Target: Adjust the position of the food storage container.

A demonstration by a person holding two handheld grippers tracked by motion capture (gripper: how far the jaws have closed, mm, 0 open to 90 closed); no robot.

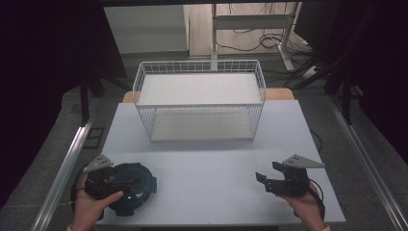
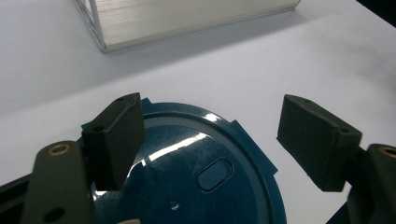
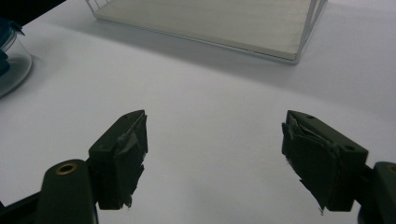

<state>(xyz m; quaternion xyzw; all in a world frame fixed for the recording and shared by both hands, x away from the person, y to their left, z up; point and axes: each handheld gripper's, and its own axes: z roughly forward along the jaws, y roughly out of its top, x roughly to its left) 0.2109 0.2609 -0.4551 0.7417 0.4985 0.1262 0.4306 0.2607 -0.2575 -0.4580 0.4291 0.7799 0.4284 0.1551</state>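
Down at the near edge of the table (image 1: 202,166), two hands come in from the bottom: the left hand (image 1: 91,204) holds the left gripper (image 1: 113,179) right over a round dark-blue lid (image 1: 139,190), and the right hand (image 1: 303,204) holds the right gripper (image 1: 269,175) over bare tabletop at the near right. From the left gripper view, the left gripper (image 2: 210,140) has its jaws spread wide, nothing between them, and the lid (image 2: 196,177) sits below and between them with an oval tab at its centre and glare streaking across it. Whether the jaws touch the lid, I can't tell. Over on the other side, the right gripper (image 3: 215,158) is spread wide as well, empty, with frayed tape on both pads. At the far left of that view a clear container (image 3: 11,60) with a blue rim peeks in. Well beyond both grippers, at the far middle of the table, stands a white wire basket (image 1: 199,103), with a white shelf across its top and a pale board on its floor.
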